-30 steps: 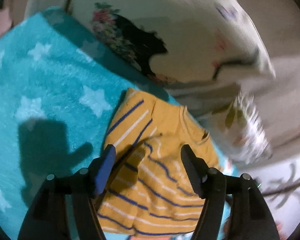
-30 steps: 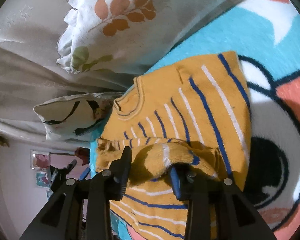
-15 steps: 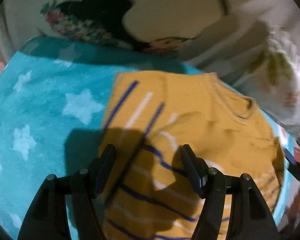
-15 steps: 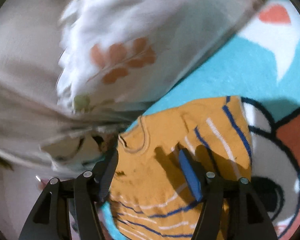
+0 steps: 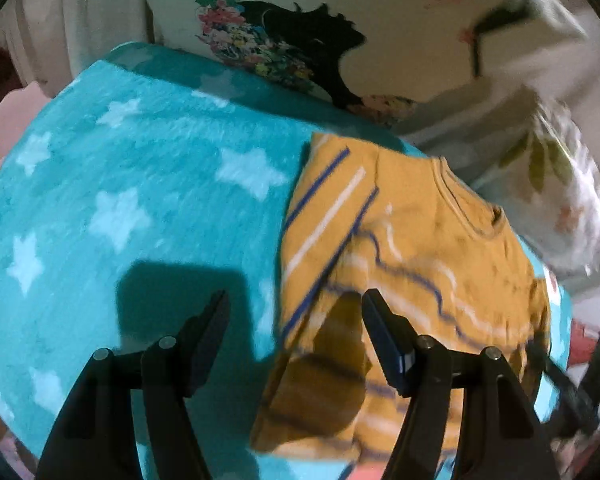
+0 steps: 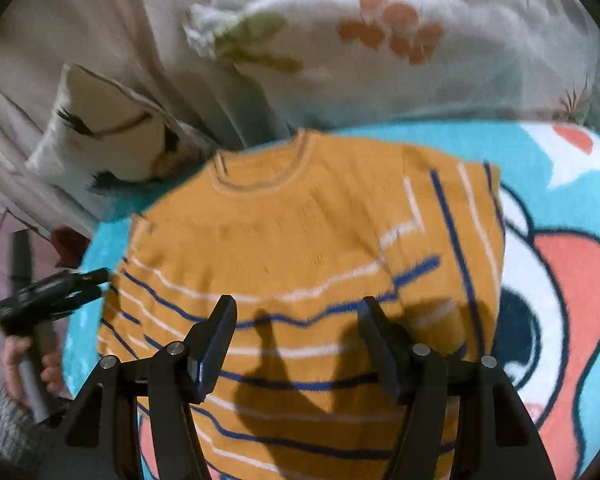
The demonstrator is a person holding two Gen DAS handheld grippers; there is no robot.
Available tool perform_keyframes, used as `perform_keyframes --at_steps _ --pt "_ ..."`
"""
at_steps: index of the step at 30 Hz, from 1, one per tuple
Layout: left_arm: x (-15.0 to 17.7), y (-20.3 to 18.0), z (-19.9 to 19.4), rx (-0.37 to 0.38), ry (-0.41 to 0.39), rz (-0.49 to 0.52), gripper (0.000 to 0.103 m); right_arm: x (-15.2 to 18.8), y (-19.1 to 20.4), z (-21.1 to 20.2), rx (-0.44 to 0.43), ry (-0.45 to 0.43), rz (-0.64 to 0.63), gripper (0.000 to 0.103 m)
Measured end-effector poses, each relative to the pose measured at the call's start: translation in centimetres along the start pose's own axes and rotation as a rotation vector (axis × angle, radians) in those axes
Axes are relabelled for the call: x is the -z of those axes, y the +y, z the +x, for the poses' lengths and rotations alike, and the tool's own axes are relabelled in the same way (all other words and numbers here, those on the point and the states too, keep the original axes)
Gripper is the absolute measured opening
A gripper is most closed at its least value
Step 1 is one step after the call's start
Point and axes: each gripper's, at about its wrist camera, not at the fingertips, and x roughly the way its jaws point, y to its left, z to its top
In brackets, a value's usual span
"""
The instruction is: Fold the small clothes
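Teal star-print blanket (image 5: 132,184) is spread flat; silhouette-print pillow (image 5: 284,52) and leaf-print pillow (image 6: 380,40) are propped behind it.

Both wrist cameras look down close over the bed, from seemingly opposite sides, sharing the yellow sweater (image 5: 412,248) (image 6: 300,232).

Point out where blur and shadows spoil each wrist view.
Left wrist view: the yellow striped shirt and leaf-print pillow smear with motion blur; a hard gripper shadow falls on the teal star blanket. Right wrist view: pillow and shirt stripes are soft, and gripper shadows darken the shirt's lower half.
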Motion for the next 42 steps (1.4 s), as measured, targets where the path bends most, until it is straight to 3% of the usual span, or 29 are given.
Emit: perform_keyframes --at_steps 4,9,10,11,12,18,19,20,22,26,30,31,32,33,35,37,40,41,42 --pt "2.6 -0.5 0.0 -0.001 0.043 0.121 0.067 0.0 -0.5 0.7 0.064 0.016 -0.032 0.067" --pt "4.5 0.5 0.8 0.054 0.095 0.168 0.067 -0.1 0.4 0.6 0.088 0.018 -0.053 0.067" --pt "4.6 0.6 1.2 0.063 0.103 0.171 0.057 0.2 0.6 0.4 0.090 0.020 -0.056 0.067" --pt "4.7 0.8 1.6 0.073 0.120 0.171 0.029 0.3 0.6 0.4 0.091 0.017 -0.054 0.067" --pt "4.7 1.0 2.0 0.080 0.143 0.165 0.019 0.5 0.8 0.3 0.091 0.013 -0.050 0.067" --pt "3.6 1.9 0.4 -0.019 0.066 0.156 0.016 1.4 -0.6 -4.0 0.069 -0.079 0.032 0.067" --pt "3.5 1.9 0.2 -0.089 0.048 0.175 0.015 1.7 -1.3 -5.0 0.069 -0.094 0.058 0.067" --pt "3.4 1.9 0.1 -0.129 0.037 0.191 0.015 2.2 -2.0 -5.9 0.075 -0.103 0.080 0.067" --pt "3.3 2.5 -0.9 -0.106 0.020 0.165 0.016 3.3 -3.6 -7.5 0.098 -0.111 0.129 0.067" --pt "3.5 2.7 -3.0 -0.057 -0.032 0.138 0.041 6.4 -6.1 -8.8 0.071 -0.058 0.216 0.067" --pt "3.5 1.9 -3.8 -0.056 -0.070 0.134 0.046 9.2 -6.0 -6.8 0.050 0.043 0.210 0.065" --pt "3.6 1.6 -4.0 -0.082 -0.081 0.139 0.050 9.5 -6.0 -6.2 0.030 0.072 0.205 0.037" --pt "3.6 1.4 -4.2 -0.101 -0.090 0.144 0.052 9.5 -6.2 -5.9 0.025 0.086 0.201 0.017" --pt "3.5 1.2 -4.1 -0.110 -0.097 0.149 0.054 9.4 -6.6 -5.8 0.042 0.086 0.204 0.009" --pt "3.7 1.2 -4.5 -0.135 -0.112 0.156 0.064 8.8 -8.7 -6.3 0.095 0.062 0.273 0.009" --pt "3.9 1.3 -4.6 -0.142 -0.115 0.163 0.064 8.1 -10.1 -7.2 0.153 0.043 0.322 0.012" --pt "4.4 1.0 -4.3 -0.137 -0.076 0.197 0.065 6.7 -8.0 -9.1 0.235 -0.030 0.226 0.015" --pt "4.7 0.9 -4.1 -0.141 -0.069 0.207 0.065 6.4 -7.2 -9.5 0.232 -0.050 0.210 0.019" --pt "4.9 0.7 -4.0 -0.148 -0.067 0.213 0.065 6.0 -5.8 -9.6 0.230 -0.071 0.178 0.029"
